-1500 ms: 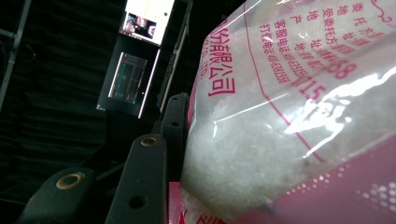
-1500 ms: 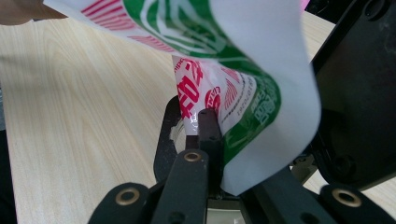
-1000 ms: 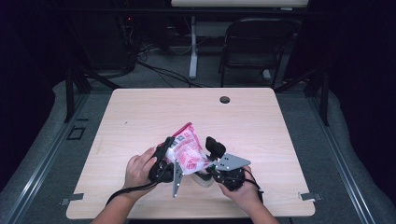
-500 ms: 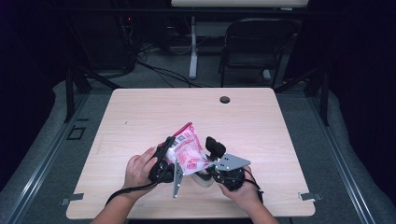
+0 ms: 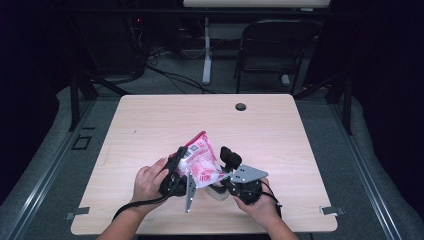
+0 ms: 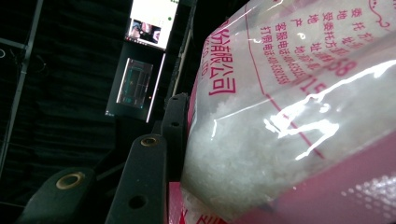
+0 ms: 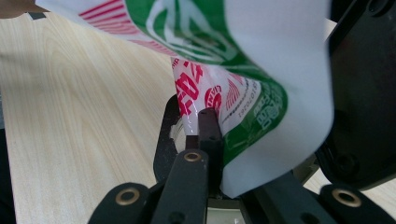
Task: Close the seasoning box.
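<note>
A pink and white plastic bag (image 5: 201, 164) of white granules is held tilted above the front of the wooden table (image 5: 150, 125). My left gripper (image 5: 184, 167) grips its left side; in the left gripper view one black finger (image 6: 175, 122) presses on the clear, grain-filled bag (image 6: 289, 107) and the other finger is hidden behind it. My right gripper (image 5: 223, 167) is shut on the bag's lower right edge. In the right gripper view the bag's red, green and white printed film (image 7: 243, 56) is pinched between the jaws of the right gripper (image 7: 280, 114).
A small pale round thing (image 5: 216, 193) lies on the table under the right gripper. A dark cable hole (image 5: 241, 106) sits near the table's far edge. A black chair (image 5: 272, 50) and floor cables (image 5: 175, 77) lie beyond the table.
</note>
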{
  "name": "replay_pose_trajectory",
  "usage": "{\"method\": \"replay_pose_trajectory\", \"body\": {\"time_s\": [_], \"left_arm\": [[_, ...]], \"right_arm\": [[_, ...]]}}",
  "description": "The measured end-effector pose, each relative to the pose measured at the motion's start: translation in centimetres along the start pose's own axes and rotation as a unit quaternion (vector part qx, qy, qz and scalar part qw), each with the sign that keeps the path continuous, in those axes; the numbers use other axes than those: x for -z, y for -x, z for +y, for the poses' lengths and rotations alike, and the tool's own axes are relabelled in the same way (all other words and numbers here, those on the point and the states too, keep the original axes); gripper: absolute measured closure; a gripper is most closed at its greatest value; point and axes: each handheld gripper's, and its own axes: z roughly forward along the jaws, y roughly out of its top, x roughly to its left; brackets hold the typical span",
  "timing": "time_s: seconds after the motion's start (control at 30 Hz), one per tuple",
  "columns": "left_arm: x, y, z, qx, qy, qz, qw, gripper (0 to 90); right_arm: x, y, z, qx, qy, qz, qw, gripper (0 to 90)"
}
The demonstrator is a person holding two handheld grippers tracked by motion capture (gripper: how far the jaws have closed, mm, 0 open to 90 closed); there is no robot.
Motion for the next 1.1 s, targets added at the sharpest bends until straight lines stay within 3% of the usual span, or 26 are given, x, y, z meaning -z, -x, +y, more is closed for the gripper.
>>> {"method": "replay_pose_trajectory", "body": {"time_s": [1.1], "left_arm": [[0.07,0.03,0.18,-0.031,0.000,0.008,0.9995,66.1]], "right_arm": [[0.09,-0.09,0.01,0.001,0.003,-0.003,1.0000,89.7]]}}
